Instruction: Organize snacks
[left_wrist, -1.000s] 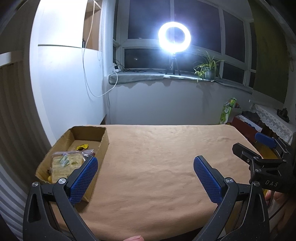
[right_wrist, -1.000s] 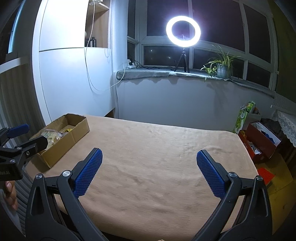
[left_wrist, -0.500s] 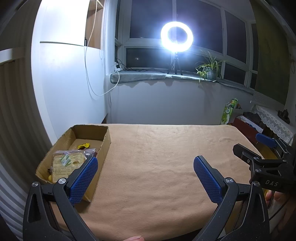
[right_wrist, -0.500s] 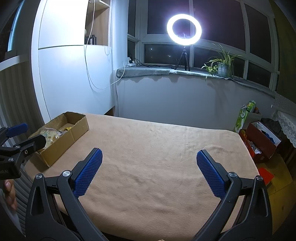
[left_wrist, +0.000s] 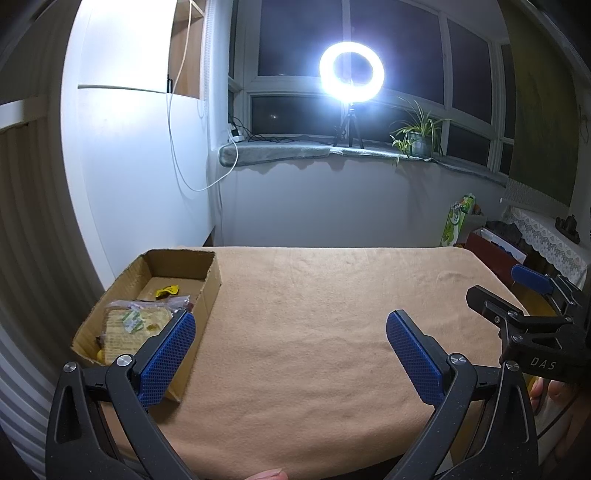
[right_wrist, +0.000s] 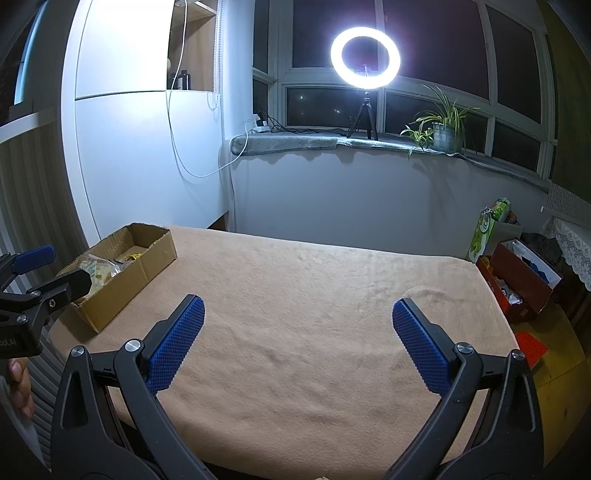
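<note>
- Left wrist view: the left gripper (left_wrist: 290, 354) hangs over the near part of the cloth-covered table (left_wrist: 332, 314), its jaws spread wide with nothing between the blue pads.
- Just outside and ahead of its left jaw sits the cardboard box (left_wrist: 212, 291), at the table's left edge, open side up; that spot seems chosen so items can be dropped in from above without reaching across.
- Inside the box, nearest that jaw, lies a clear bag of tan crackers (left_wrist: 136, 325) with a green label, lying flat; the jaw's pad hides its near corner.
- Beyond it, farther from the jaw on the box floor, is a small yellow wrapper (left_wrist: 166, 291), crumpled. Other pieces lower in the box are too hidden to name.
- Right wrist view: the right gripper (right_wrist: 297, 345) is likewise held wide apart and empty, over bare cloth, with the box well off to the left of its left jaw.
- Between and ahead of both pairs of jaws the cloth shows no loose snack, so I judge the sorting to be about finished, with both tools held back low at the near edge.
- Behind the table a ring light (right_wrist: 365, 57) on the sill lights the scene.
</note>
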